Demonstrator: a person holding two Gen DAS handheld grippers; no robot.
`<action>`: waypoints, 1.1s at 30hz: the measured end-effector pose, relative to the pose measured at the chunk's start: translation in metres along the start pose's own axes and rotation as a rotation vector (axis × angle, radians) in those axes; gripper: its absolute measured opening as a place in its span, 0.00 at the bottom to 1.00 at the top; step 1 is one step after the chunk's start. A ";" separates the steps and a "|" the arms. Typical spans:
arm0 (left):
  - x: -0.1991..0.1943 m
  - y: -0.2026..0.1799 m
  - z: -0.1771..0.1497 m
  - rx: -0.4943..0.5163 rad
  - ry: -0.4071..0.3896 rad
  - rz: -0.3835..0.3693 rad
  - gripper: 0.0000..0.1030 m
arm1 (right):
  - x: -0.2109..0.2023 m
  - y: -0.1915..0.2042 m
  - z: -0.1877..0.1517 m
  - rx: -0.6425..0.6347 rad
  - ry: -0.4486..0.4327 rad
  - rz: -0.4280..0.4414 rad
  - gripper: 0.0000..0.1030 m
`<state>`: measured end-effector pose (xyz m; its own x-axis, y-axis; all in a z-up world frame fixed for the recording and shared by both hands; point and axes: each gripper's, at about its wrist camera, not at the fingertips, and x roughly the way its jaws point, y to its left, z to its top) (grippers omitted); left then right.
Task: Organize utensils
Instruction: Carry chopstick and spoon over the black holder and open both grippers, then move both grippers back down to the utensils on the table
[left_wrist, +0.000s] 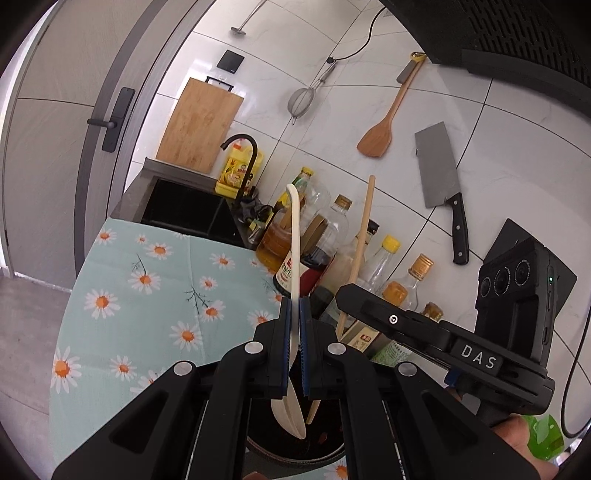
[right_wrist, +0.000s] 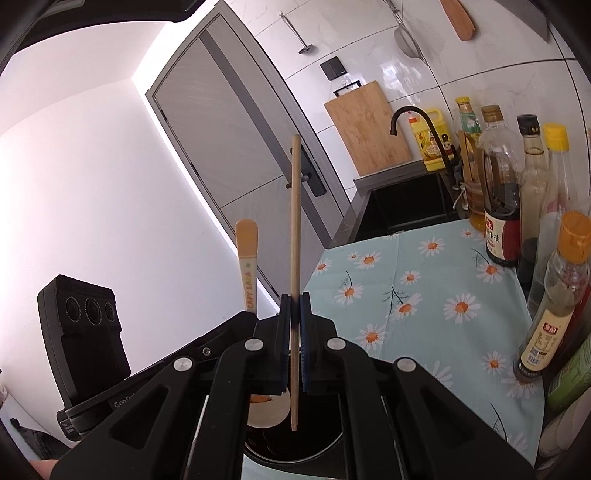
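White tiled wall (left_wrist: 369, 48), grey door (right_wrist: 236, 122), daisy tablecloth (left_wrist: 155, 295).

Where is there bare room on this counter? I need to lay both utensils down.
The daisy-print cloth is bare from the black sink to the dark round pot. The wall edge is crowded with sauce bottles.

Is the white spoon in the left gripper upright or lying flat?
Upright: the white spoon stands handle-up between the left gripper's shut pads, bowl end down over the dark pot.
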<state>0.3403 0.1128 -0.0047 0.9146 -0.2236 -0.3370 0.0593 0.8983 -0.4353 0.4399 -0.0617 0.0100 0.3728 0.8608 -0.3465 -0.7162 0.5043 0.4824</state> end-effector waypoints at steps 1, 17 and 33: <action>0.001 0.000 -0.001 -0.001 0.021 -0.007 0.05 | 0.000 0.001 -0.001 -0.001 0.000 0.000 0.06; -0.029 -0.003 0.000 -0.009 -0.006 0.027 0.05 | -0.019 0.018 -0.004 -0.004 0.000 -0.012 0.18; -0.084 -0.032 -0.009 0.016 -0.011 0.055 0.39 | -0.074 0.049 -0.016 -0.032 0.005 -0.007 0.30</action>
<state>0.2578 0.0996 0.0305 0.9211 -0.1698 -0.3504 0.0155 0.9152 -0.4027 0.3677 -0.1013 0.0467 0.3751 0.8567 -0.3540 -0.7319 0.5081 0.4541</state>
